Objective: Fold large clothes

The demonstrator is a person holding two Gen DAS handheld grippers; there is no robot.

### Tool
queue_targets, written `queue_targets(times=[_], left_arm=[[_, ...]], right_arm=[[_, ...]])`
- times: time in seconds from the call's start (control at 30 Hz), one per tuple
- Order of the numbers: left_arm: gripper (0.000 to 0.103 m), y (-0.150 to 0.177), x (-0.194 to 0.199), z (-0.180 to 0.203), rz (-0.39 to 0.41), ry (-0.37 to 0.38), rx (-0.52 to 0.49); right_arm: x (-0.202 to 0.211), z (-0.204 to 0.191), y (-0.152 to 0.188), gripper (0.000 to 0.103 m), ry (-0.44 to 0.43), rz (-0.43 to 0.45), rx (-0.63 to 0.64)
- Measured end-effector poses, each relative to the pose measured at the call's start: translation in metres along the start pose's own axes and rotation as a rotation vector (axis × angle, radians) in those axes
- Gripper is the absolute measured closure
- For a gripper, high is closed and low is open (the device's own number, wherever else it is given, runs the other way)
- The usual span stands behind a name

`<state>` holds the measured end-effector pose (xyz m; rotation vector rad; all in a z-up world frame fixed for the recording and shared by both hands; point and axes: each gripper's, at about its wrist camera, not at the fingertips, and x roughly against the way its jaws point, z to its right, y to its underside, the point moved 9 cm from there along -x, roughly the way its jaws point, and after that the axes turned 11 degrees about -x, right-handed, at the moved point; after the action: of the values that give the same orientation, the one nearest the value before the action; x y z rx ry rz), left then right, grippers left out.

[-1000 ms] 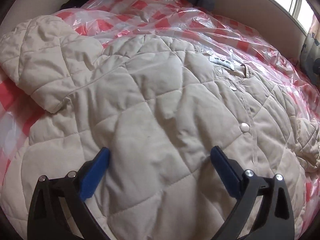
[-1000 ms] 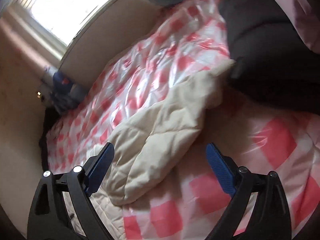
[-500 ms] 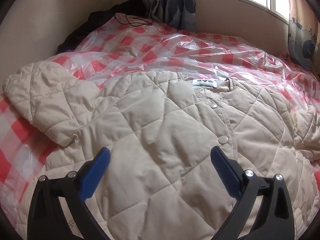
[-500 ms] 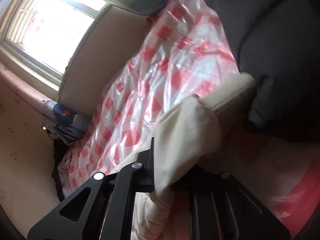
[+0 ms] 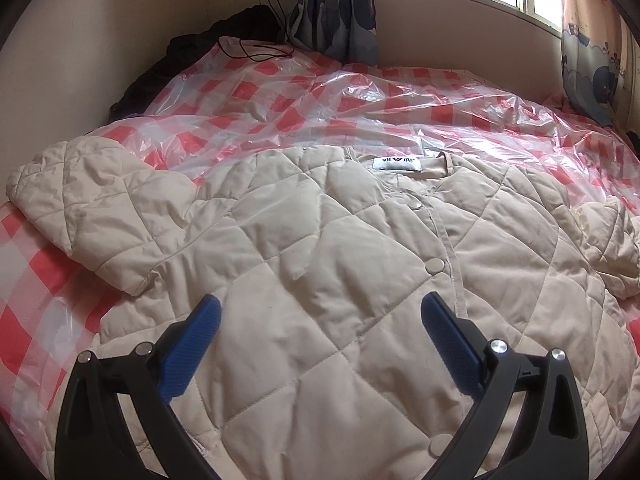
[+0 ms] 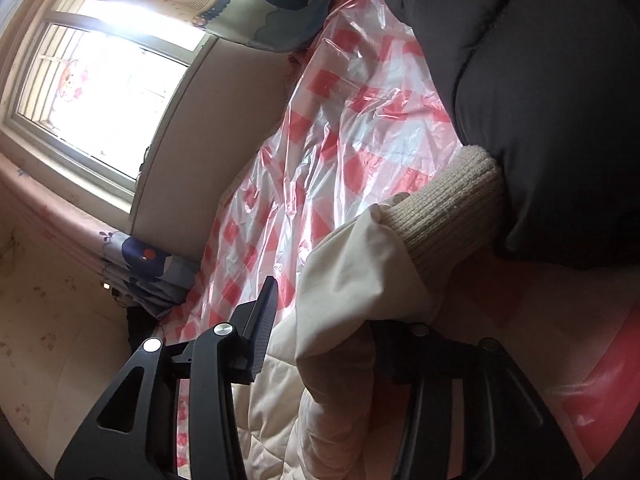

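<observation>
Blue-padded left gripper (image 5: pixel 320 344) gapes wide, empty, hanging over the quilted beige jacket (image 5: pixel 320 264), which lies spread front-up across the plastic-covered checked bed (image 5: pixel 360 92), hem at the near edge. Right gripper (image 6: pixel 320 320) was clamped tight on the sleeve (image 6: pixel 360 280) half a second ago; its jaws have just been opening, sleeve between them, left pad visibly clear of cloth, ribbed cuff (image 6: pixel 448 208) beyond. Reads as a release or regrip; sleeve fold not done. A second ago the sleeve lay ungrasped.
</observation>
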<state>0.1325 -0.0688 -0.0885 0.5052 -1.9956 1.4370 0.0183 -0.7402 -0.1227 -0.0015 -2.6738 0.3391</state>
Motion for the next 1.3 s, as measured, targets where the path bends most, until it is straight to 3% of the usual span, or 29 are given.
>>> queue_targets(times=[0.07,0.13,0.23,0.47,0.7,1.3], left_arm=[[0.007,0.0,0.002,0.001,0.001,0.001,-0.006],[0.007,0.001,0.003,0.002,0.003,-0.001,-0.011],[0.007,0.001,0.005,0.003,0.008,-0.002,-0.016],[0.007,0.001,0.01,0.002,0.02,-0.004,-0.009],[0.007,-0.002,0.017,-0.005,0.038,-0.006,0.003],[0.007,-0.003,0.032,-0.025,0.066,0.003,0.047]], right_arm=[[0.0,0.0,0.0,0.061,-0.003,0.006,0.0],[0.003,-0.004,-0.001,0.084,0.005,0.028,0.031],[0.01,-0.011,0.0,0.09,0.013,0.052,0.074],[0.024,-0.039,-0.003,0.091,-0.032,0.086,0.132],[0.032,-0.103,0.012,0.091,-0.096,0.099,0.244],[0.005,-0.235,0.118,0.091,-0.257,-0.008,0.403]])
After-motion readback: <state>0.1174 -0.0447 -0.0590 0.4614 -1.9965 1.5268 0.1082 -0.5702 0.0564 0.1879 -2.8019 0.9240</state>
